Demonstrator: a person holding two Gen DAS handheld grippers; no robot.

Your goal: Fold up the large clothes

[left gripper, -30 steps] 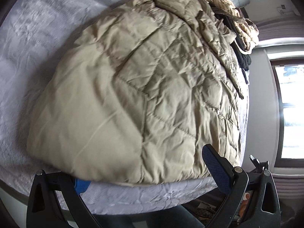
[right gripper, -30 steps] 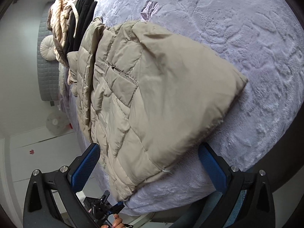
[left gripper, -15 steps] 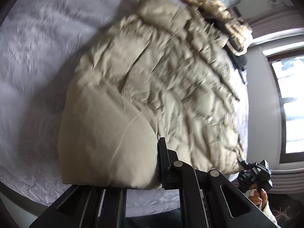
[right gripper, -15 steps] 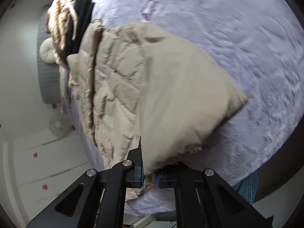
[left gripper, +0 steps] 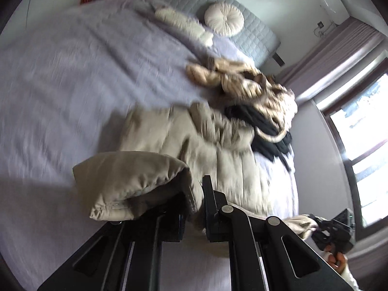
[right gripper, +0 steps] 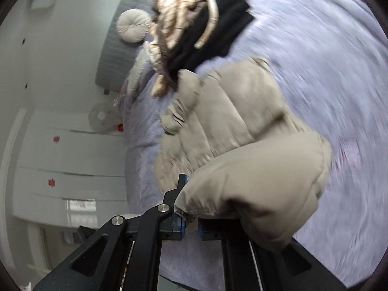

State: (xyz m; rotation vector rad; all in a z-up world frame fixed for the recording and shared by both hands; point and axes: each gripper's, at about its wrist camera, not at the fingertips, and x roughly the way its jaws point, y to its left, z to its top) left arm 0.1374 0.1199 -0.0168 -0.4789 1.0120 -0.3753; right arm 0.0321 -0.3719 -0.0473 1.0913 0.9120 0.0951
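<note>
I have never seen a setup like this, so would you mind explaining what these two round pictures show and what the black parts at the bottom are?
There is no robot here: a person carries a hand-held gripper in each hand, and each one has a wide-angle camera looking forward along its two fingers. That is why both pictures look round and bent.

One picture comes from the left gripper, the other from the right gripper; the black bars at the bottom are their own arms.

Both look over a bed with a lilac cover. On it lies a beige padded jacket. Each gripper is shut on the jacket's near edge, lifting it off the bed. Beyond it lies a pile of other clothes, tan and black, and a round cushion leans at the headboard. The pictures are blurred by motion.
</note>
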